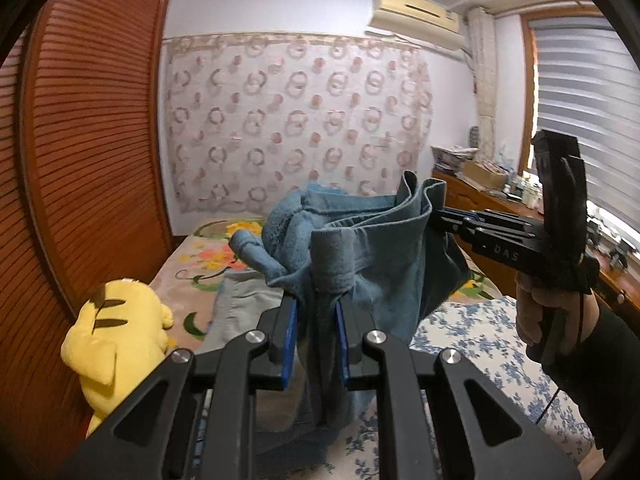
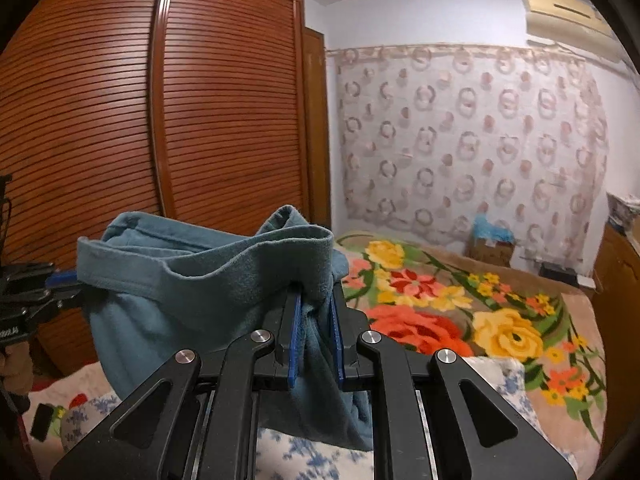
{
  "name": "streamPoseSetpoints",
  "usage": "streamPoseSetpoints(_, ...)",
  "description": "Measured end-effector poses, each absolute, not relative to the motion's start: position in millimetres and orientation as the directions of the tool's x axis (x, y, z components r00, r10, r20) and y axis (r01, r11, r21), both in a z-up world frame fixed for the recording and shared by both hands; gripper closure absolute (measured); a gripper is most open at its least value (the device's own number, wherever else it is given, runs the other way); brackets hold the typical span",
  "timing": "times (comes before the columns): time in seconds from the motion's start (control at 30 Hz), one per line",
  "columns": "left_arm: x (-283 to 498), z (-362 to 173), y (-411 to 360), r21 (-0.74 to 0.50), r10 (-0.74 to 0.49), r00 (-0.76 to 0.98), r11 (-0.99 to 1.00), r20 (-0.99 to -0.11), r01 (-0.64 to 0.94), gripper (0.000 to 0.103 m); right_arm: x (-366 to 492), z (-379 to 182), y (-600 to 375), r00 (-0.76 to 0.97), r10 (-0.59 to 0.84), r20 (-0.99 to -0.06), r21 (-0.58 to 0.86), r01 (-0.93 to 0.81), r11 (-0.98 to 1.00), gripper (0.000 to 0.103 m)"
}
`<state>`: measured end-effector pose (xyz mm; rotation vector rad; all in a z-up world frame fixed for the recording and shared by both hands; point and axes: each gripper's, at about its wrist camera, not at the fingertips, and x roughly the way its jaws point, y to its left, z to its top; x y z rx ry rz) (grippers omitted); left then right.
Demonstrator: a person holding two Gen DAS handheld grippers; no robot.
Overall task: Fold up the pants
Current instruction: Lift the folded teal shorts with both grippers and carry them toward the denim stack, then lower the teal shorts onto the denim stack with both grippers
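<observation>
The teal-blue pants [image 1: 380, 248] hang in the air above the bed, stretched between both grippers. My left gripper [image 1: 316, 300] is shut on one bunched corner of the waistband, its blue pads pressed against the cloth. In the left wrist view my right gripper [image 1: 434, 216] comes in from the right, held by a hand [image 1: 548, 312], and pinches the other end. In the right wrist view the pants [image 2: 192, 280] drape leftward from my right gripper [image 2: 316, 300], which is shut on the fabric. My left gripper [image 2: 64, 280] shows at the far left edge, gripping the cloth.
A yellow plush toy [image 1: 116, 332] lies at the bed's left edge beside the louvred wooden wardrobe [image 2: 160, 120]. A floral blanket [image 2: 460, 320] and a blue-flowered sheet [image 1: 480, 340] cover the bed. A cluttered wooden sideboard [image 1: 480, 192] runs along the right wall under the window.
</observation>
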<state>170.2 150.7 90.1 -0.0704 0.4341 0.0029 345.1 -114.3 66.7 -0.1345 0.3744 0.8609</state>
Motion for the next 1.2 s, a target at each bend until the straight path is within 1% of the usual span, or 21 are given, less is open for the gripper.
streamPoseSetpoints(0.2,161,66,178,-0.106,0.031,0.901,0.991,-0.432,-0.085,0.089,362,56,-65,0.533,0.752,-0.388,0.045,-0.804,0.593,0.093)
streamPoseSetpoints(0.27,157,58,186,-0.129,0.025,0.901,0.988,-0.433,-0.09,0.089,366,52,-44,0.517,0.757,-0.399,0.037,-0.816,0.577,0.093)
streamPoseSetpoints(0.4,160,45,201,-0.136,0.05,0.889,0.983,-0.456,-0.125,0.089,371,48,-6,0.496,0.761,-0.418,0.013,-0.834,0.551,0.093)
streamPoseSetpoints(0.67,167,5,231,-0.177,0.082,0.837,0.962,-0.54,-0.208,0.089,384,20,60,0.457,0.733,-0.504,-0.006,-0.85,0.526,0.093)
streamPoseSetpoints(0.8,166,-5,239,-0.188,0.084,0.828,0.957,-0.554,-0.222,0.089,390,5,82,0.444,0.719,-0.534,0.006,-0.849,0.529,0.092)
streamPoseSetpoints(0.83,164,-7,241,-0.193,0.083,0.826,0.955,-0.557,-0.226,0.089,392,3,86,0.442,0.715,-0.542,0.013,-0.846,0.533,0.092)
streamPoseSetpoints(0.87,162,-9,242,-0.196,0.084,0.826,0.953,-0.557,-0.229,0.089,393,1,90,0.438,0.713,-0.548,0.018,-0.846,0.533,0.089)
streamPoseSetpoints(0.93,158,-6,241,-0.207,0.081,0.827,0.95,-0.557,-0.233,0.089,394,0,94,0.453,0.702,-0.55,0.004,-0.839,0.544,0.08)
streamPoseSetpoints(0.97,155,-5,242,-0.213,0.08,0.828,0.949,-0.555,-0.234,0.089,393,1,93,0.454,0.704,-0.546,0.007,-0.838,0.545,0.08)
streamPoseSetpoints(1.07,151,1,244,-0.208,0.086,0.835,0.95,-0.543,-0.233,0.085,390,7,83,0.441,0.727,-0.526,0.025,-0.847,0.532,0.08)
streamPoseSetpoints(1.13,155,6,246,-0.193,0.091,0.839,0.954,-0.537,-0.227,0.079,390,7,74,0.434,0.729,-0.529,0.028,-0.85,0.526,0.08)
streamPoseSetpoints(1.2,161,11,245,-0.183,0.085,0.838,0.959,-0.539,-0.215,0.076,389,5,66,0.424,0.727,-0.54,0.029,-0.854,0.519,0.08)
